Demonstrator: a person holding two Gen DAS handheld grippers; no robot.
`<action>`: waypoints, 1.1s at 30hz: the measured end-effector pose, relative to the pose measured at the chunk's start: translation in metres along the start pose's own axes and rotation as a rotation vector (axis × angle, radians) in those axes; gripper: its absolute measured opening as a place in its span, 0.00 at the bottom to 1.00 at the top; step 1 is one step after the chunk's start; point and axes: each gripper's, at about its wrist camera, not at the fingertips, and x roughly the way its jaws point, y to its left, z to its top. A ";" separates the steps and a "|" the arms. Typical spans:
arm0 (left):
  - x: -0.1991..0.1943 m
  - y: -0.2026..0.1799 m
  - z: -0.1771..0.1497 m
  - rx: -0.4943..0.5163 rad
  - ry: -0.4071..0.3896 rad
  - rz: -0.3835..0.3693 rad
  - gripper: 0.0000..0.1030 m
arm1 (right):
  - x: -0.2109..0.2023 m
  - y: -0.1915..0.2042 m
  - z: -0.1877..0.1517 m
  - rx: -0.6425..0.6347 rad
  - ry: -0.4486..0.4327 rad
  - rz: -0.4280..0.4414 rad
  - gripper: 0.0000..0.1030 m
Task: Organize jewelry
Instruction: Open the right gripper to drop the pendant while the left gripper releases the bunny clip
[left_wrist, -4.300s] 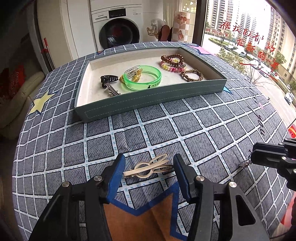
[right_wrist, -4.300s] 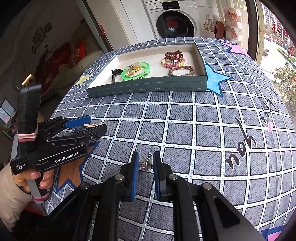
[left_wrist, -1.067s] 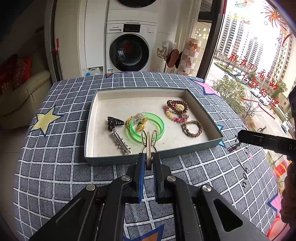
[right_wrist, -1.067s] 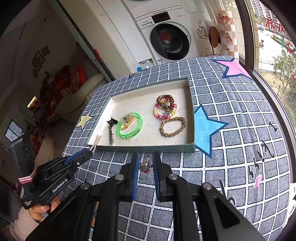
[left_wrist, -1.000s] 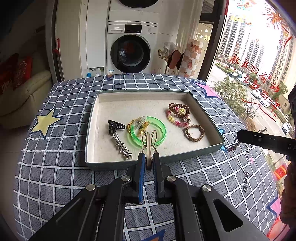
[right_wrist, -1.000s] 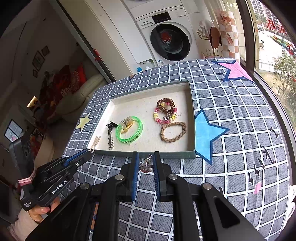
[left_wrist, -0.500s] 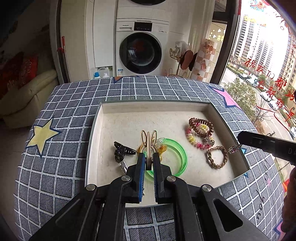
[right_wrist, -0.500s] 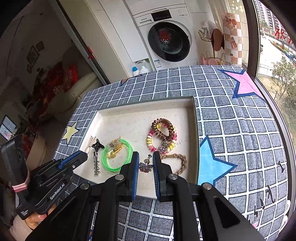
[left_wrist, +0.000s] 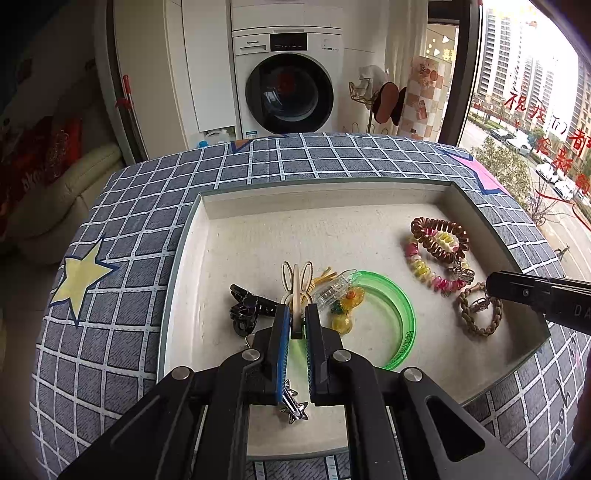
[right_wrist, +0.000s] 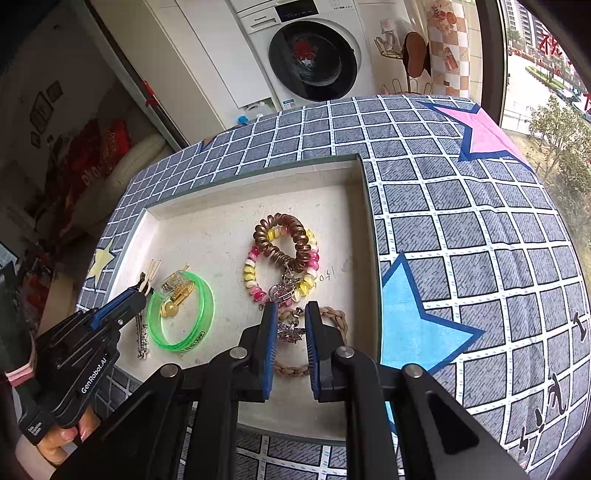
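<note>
My left gripper (left_wrist: 296, 314) is shut on a cream rabbit-ear hair clip (left_wrist: 296, 282) and holds it over the tray (left_wrist: 207, 236), above the black claw clip (left_wrist: 245, 308) and green bangle (left_wrist: 391, 321). It also shows in the right wrist view (right_wrist: 142, 288). My right gripper (right_wrist: 290, 325) is shut on a small silver-and-pink earring (right_wrist: 290, 330), held over the braided brown bracelet (right_wrist: 338, 321) at the tray's right side. The right gripper shows in the left wrist view (left_wrist: 487, 291).
In the tray lie a brown coil hair tie (right_wrist: 282, 240), a pink-yellow bead bracelet (right_wrist: 255, 280), a clear clip with yellow beads (left_wrist: 340, 291) and a silver star clip (left_wrist: 293, 404). The checked cloth (right_wrist: 461, 221) covers the table. A washing machine (left_wrist: 288, 77) stands behind.
Both grippers have moved forward from the cloth in front of the tray to over the tray's inside, each still holding its piece.
</note>
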 end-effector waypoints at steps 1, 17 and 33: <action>0.001 -0.001 -0.001 0.002 0.002 0.003 0.20 | 0.002 0.000 -0.001 -0.004 0.000 -0.003 0.16; -0.004 -0.005 -0.002 0.006 -0.008 0.047 0.20 | 0.012 0.003 -0.009 -0.019 0.046 -0.002 0.39; -0.023 -0.003 0.000 -0.007 -0.036 0.036 0.20 | -0.020 0.004 -0.013 0.020 0.010 0.051 0.60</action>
